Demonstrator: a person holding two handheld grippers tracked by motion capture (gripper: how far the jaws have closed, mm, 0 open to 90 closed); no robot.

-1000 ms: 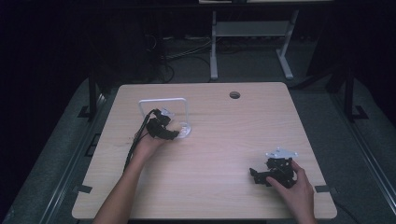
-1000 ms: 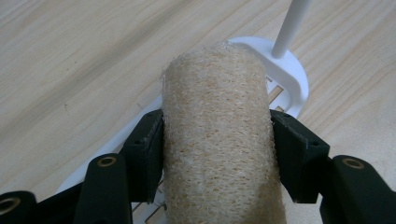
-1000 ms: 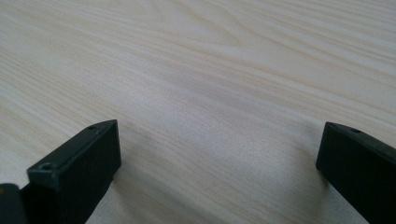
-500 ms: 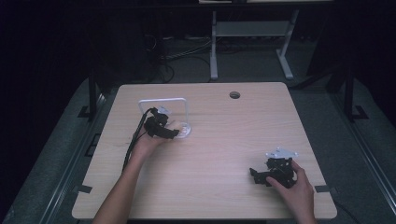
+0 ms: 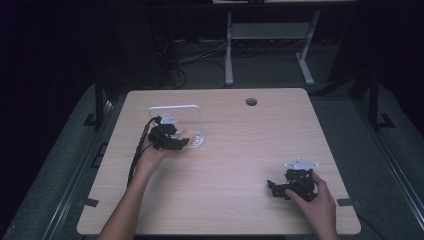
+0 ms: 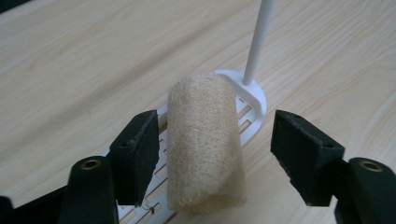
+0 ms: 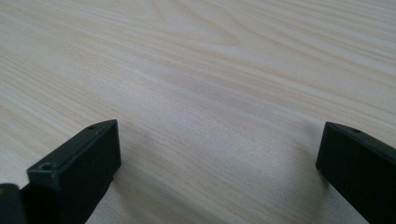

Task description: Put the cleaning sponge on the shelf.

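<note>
A tan, rough sponge roll point(image 6: 205, 140) lies on the white slotted base point(image 6: 254, 95) of a small rack. A thin white rod point(image 6: 259, 42) rises from that base behind the roll. My left gripper point(image 6: 215, 128) is open, one jaw on each side of the roll, with a gap on both sides. In the high view the left gripper point(image 5: 181, 142) sits at the rack point(image 5: 175, 107) on the table's left half. My right gripper point(image 5: 273, 189) rests low at the table's near right, open, with bare wood between its jaws point(image 7: 219, 149).
The wooden table point(image 5: 240, 145) has a round cable hole point(image 5: 251, 102) near its far edge. The left gripper's cable point(image 5: 137, 155) trails along the forearm. A white stand point(image 5: 270, 35) and cables lie on the dark floor behind the table.
</note>
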